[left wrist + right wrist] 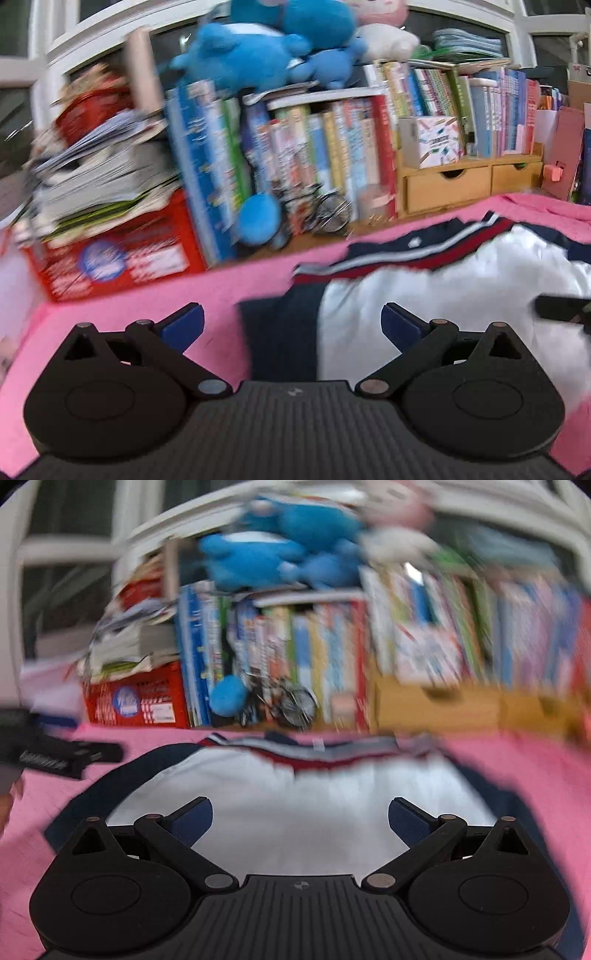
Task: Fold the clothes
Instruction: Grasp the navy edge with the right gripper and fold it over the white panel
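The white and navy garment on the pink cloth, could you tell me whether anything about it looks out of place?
The white and navy garment with red stripes lies rumpled on the pink cloth, not yet folded. Both the left gripper and right gripper are open and empty. Otherwise nothing stands out.

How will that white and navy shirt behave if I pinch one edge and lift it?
The shirt lies wrinkled and flat on the pink cloth, so it will probably drape limply. It looks thin, so likely light. Its white panel looks slightly shiny, so it may slip from a shallow pinch.
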Available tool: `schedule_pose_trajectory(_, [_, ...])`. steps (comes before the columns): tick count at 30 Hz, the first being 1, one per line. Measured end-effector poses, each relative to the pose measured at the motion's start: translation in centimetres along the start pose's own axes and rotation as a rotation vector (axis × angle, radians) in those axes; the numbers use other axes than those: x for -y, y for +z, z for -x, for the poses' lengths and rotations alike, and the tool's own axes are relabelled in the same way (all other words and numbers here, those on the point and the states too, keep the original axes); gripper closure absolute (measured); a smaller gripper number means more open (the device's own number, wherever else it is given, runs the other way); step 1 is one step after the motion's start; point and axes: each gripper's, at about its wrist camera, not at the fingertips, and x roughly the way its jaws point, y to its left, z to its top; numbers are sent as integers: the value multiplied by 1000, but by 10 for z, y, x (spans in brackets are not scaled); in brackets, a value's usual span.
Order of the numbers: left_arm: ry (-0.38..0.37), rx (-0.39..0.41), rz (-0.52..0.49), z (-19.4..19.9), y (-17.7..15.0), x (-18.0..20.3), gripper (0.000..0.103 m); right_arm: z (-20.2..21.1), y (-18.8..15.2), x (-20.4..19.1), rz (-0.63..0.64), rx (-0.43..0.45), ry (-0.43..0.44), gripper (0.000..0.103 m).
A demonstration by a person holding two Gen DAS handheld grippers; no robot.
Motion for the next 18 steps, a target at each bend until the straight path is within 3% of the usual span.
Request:
schedule_pose_trajectory(3, [31,-82,-36,-40,-7,13,0,-25,23,-4,149,-2,6,0])
schedule_pose_trajectory(6, [55,-153,-70,-78,-16,23,0,-56,20,15,154,-108,18,0])
schedule_pose_trajectory(7, [33,-140,-68,-78,-22,19,0,-62,17,25,140,-136,7,0])
schedule_pose_trajectory(10, [-24,-145,-46,-73,-28,1,0,-67,2,73,19,-198,-83,0])
schedule_pose_trajectory(13, [-29,-148,-51,-67,-30,-8,0,-55,-12,124,-91,-187,-169,0])
schedule_pose_trajectory(14, [-22,-148,-56,-65,-31,-10,0,-51,-16,141,-141,-190,-206,0])
schedule_pose_trajectory(17, [61,-150,-86,-53,-29,-18,0,-39,-26,181,-344,-206,-163,0])
schedule_pose_trajectory(18, [84,-149,-93,-48,-26,-20,0,-34,-24,177,-325,-181,-173,0])
